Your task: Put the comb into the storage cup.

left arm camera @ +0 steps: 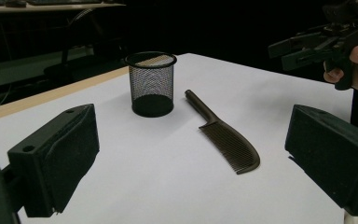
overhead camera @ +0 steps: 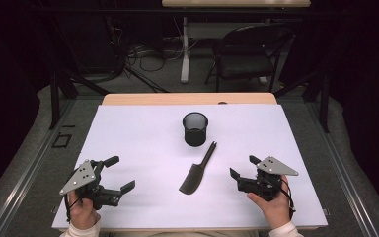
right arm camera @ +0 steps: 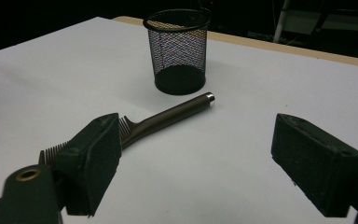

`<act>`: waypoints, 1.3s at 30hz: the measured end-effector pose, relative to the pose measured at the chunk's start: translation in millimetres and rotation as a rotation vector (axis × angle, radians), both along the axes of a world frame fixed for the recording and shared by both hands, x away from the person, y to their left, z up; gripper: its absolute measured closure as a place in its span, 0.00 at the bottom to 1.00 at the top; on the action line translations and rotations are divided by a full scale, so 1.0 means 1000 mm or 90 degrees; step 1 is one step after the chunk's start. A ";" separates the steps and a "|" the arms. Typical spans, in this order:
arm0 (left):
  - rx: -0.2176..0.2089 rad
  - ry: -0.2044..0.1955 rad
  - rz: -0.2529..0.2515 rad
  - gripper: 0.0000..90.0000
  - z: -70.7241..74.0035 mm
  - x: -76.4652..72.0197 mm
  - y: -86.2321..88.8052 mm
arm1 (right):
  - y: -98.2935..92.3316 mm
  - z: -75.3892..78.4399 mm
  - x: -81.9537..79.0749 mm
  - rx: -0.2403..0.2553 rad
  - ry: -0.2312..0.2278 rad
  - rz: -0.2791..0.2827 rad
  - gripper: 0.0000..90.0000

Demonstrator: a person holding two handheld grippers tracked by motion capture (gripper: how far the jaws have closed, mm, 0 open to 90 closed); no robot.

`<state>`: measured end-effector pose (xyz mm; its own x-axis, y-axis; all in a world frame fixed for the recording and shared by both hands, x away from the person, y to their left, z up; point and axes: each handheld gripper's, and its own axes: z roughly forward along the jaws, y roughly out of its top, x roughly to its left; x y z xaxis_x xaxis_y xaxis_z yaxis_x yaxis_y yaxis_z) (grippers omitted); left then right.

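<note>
- Comb (overhead camera: 196,173) lies flat near the counter's (overhead camera: 128,128) middle, handle toward the far edge, just short of the mesh cup (overhead camera: 195,129).
- Left tool (overhead camera: 117,174): near the front left corner, jaws spread, nothing between.
- Right tool (overhead camera: 243,167): near the front right corner, jaws spread, empty.

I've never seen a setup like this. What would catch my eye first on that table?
Probably the black mesh cup standing upright near the middle of the white table, with a dark comb lying flat just in front of it, handle toward the cup. At either side a person's hand holds a two-jawed tool, the left gripper and right gripper, both open and empty.
</note>
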<state>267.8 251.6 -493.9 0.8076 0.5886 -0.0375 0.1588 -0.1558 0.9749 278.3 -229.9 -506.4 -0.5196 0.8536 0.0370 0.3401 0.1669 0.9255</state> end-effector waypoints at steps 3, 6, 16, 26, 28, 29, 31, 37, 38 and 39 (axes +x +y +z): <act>0.003 0.002 0.002 0.03 0.000 0.000 0.000 | 0.001 0.001 0.002 -0.006 -0.002 -0.003 0.24; 0.004 0.002 0.002 0.03 0.000 0.001 -0.001 | 0.004 0.003 0.005 -0.012 0.003 0.006 0.27; 0.007 0.002 0.007 0.03 0.000 0.000 0.000 | 0.010 0.009 0.012 -0.023 0.033 0.002 0.28; 0.011 0.005 0.010 0.03 -0.001 0.001 0.000 | 0.014 0.015 0.019 -0.038 0.070 0.020 0.29; 0.013 0.005 0.009 0.03 -0.002 0.001 0.000 | 0.015 0.017 0.020 -0.041 0.080 0.024 0.29; 0.013 0.007 0.008 0.03 -0.002 0.001 -0.001 | 0.016 0.017 0.021 -0.045 0.080 0.025 0.29; 0.014 0.009 0.007 0.03 -0.003 0.001 -0.001 | 0.018 0.018 0.022 -0.055 0.083 0.029 0.29; 0.015 0.010 0.007 0.03 -0.003 0.001 -0.001 | 0.021 0.021 0.027 -0.074 0.103 0.037 0.30; 0.015 0.010 0.007 0.03 -0.003 0.001 -0.001 | 0.022 0.021 0.028 -0.074 0.106 0.038 0.31; 0.015 0.011 0.007 0.03 -0.003 0.001 -0.001 | 0.022 0.022 0.029 -0.077 0.112 0.039 0.31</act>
